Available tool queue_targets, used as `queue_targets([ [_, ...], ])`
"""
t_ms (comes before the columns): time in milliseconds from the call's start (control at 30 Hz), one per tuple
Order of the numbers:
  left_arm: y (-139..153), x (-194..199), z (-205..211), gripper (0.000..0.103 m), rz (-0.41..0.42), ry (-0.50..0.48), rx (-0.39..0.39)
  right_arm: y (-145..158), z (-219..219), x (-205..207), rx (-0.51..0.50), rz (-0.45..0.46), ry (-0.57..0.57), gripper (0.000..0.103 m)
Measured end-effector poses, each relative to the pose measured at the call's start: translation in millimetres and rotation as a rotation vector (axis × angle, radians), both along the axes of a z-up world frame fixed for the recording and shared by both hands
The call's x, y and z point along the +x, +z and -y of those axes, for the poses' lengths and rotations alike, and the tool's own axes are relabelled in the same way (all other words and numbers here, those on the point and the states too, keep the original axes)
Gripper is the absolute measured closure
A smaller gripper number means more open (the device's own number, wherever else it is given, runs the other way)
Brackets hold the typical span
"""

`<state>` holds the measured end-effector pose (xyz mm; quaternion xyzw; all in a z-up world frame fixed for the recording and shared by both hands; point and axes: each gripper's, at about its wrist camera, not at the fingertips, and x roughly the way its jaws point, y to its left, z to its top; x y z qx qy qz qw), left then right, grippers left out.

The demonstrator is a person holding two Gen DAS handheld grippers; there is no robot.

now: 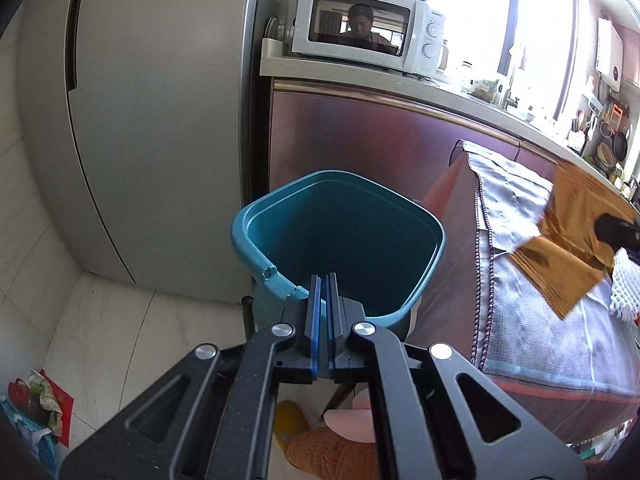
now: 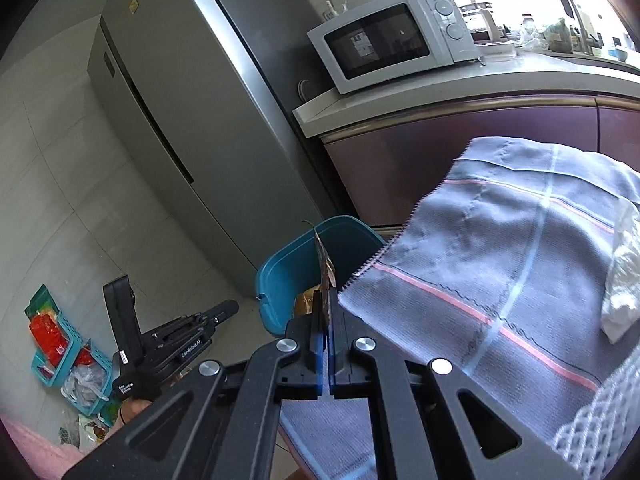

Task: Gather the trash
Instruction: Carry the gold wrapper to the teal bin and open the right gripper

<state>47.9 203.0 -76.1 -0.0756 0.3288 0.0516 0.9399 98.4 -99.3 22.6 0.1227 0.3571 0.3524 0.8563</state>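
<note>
A teal trash bin stands on the floor beside a cloth-covered table; it also shows in the right wrist view. My left gripper is shut on the bin's near rim. My right gripper is shut on a thin brown-gold wrapper, held edge-on at the table's edge, near the bin. In the left wrist view the wrapper hangs over the table at the right. White foam netting lies on the cloth; crumpled white paper lies on it too.
A grey fridge stands behind the bin. A microwave sits on the counter above maroon cabinets. Teal baskets with packets sit on the floor at left. A yellow object lies on the floor below.
</note>
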Motion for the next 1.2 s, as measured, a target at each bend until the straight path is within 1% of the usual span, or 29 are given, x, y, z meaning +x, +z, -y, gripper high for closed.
queue_targets([
  [200,11,3,5,0.096,0.036,-0.031,0.010,1,-44,31,-0.015,-0.003,0.041,0.102],
  [233,12,4,6,0.095,0.041,-0.037,0.009,-1,-50,37,-0.017,-0.014,0.047,0.102],
  [300,16,5,9,0.091,0.051,-0.044,0.014,-8,-61,48,-0.029,-0.034,0.046,0.102],
  [333,17,6,10,0.090,0.054,-0.050,0.011,-12,-66,53,-0.033,-0.049,0.048,0.102],
  [533,25,10,22,0.088,0.066,-0.081,0.011,-34,-80,71,-0.059,-0.109,0.042,0.101],
  [633,28,12,29,0.086,0.065,-0.096,0.009,-43,-84,75,-0.069,-0.138,0.045,0.094],
  [700,30,14,34,0.080,0.066,-0.101,0.007,-45,-84,78,-0.072,-0.147,0.037,0.091],
  [733,31,14,36,0.079,0.067,-0.103,0.005,-45,-83,78,-0.067,-0.148,0.037,0.090],
  [800,31,15,40,0.077,0.068,-0.105,0.005,-44,-79,75,-0.060,-0.143,0.033,0.084],
  [1000,35,13,52,0.072,0.076,-0.125,0.003,-41,-68,70,-0.034,-0.137,0.029,0.084],
  [1067,36,10,57,0.071,0.081,-0.140,0.005,-36,-60,61,-0.030,-0.119,0.032,0.084],
  [1200,41,6,73,0.064,0.096,-0.193,0.000,-18,-33,36,-0.025,-0.060,0.028,0.076],
])
